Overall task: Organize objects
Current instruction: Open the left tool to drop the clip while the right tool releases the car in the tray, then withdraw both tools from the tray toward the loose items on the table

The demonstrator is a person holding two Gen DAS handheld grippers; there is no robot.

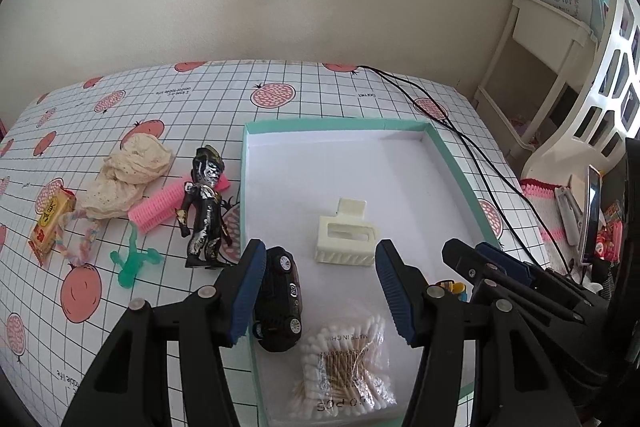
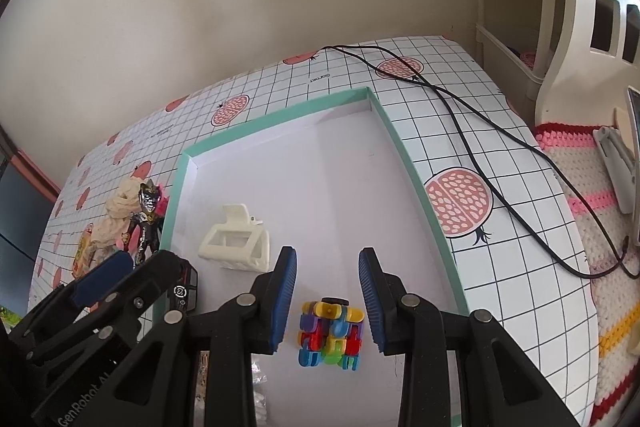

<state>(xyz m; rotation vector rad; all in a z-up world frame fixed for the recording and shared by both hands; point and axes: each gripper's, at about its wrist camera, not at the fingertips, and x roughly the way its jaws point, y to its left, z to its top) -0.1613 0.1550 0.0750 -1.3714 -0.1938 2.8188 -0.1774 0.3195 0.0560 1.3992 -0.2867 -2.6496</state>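
Note:
A teal-rimmed white tray (image 1: 452, 163) (image 2: 404, 151) holds a white claw clip (image 1: 346, 239) (image 2: 236, 239), a black toy car (image 1: 280, 299) (image 2: 186, 291), a bag of cotton swabs (image 1: 344, 359) and a multicoloured block cube (image 2: 330, 333) (image 1: 454, 287). My left gripper (image 1: 322, 291) hangs open over the tray's near left part, its left finger close beside the car. My right gripper (image 2: 328, 301) is open too; the cube rests on the tray floor between its fingers with a small gap on each side. Each gripper also shows in the other view, the left gripper (image 2: 104, 279) partly hiding the car and the right gripper (image 1: 480, 259) at the tray's right.
Left of the tray on the grid-patterned tablecloth (image 1: 328, 95) are a black-and-silver action figure (image 1: 204, 215) (image 2: 146, 223), a pink hair roller (image 1: 160, 207), a cream cloth (image 1: 128, 179), a green plastic toy (image 1: 134, 261), a snack packet (image 1: 50, 223) and a pastel twisted cord (image 1: 80, 239). A black cable (image 2: 480, 155) runs right of the tray.

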